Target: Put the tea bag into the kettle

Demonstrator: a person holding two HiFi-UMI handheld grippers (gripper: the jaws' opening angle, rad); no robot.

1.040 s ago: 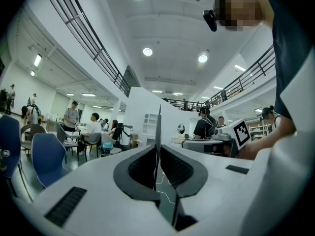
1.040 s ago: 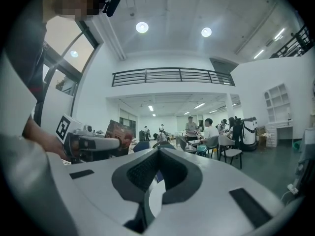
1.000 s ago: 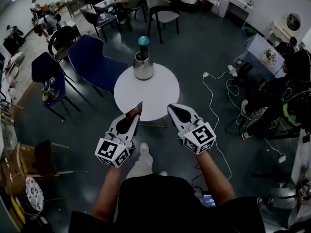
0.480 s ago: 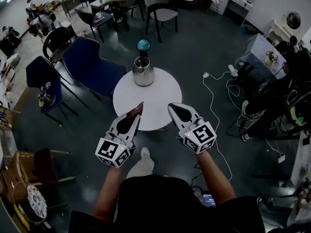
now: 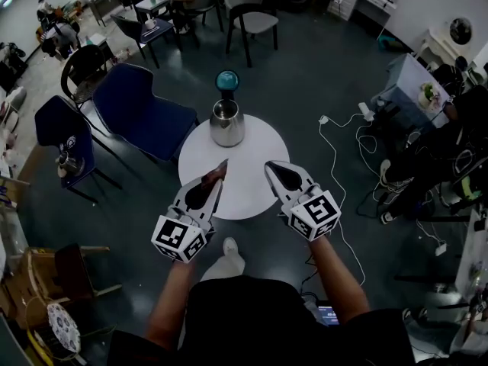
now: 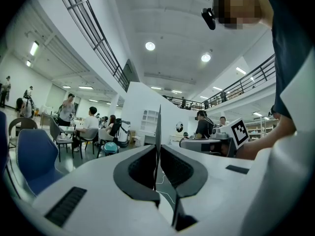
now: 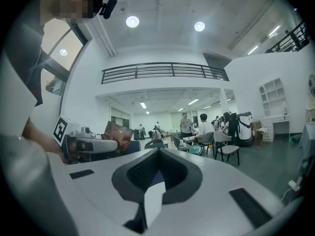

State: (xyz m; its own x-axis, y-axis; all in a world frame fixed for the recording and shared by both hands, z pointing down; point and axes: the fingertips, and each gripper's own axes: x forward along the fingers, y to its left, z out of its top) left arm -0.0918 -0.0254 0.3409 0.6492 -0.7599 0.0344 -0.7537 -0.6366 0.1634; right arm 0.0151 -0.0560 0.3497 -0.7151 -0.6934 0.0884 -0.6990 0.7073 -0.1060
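A steel kettle [image 5: 227, 122] stands open-topped at the far edge of a round white table [image 5: 252, 193]. Just behind it is a teal round lid [image 5: 226, 80]. My left gripper [image 5: 213, 182] is over the table's near left part, shut on a brown tea bag packet [image 5: 219, 168] that sticks out past the tips toward the kettle. In the left gripper view the tea bag [image 6: 158, 127] shows edge-on between the closed jaws. My right gripper [image 5: 270, 166] hangs beside it over the near right part, shut and empty. The right gripper view shows the tea bag [image 7: 118, 132] at left.
Two blue chairs [image 5: 141, 109] [image 5: 65, 124] stand left of the table, a grey chair [image 5: 255, 21] beyond it. White cables [image 5: 332, 151] trail over the dark floor at right. People sit at tables in the far background. My shoe [image 5: 227, 246] is under the table's near edge.
The table and kettle have drawn a little nearer to both grippers. The grippers keep the same pose, the left still shut on the tea bag.
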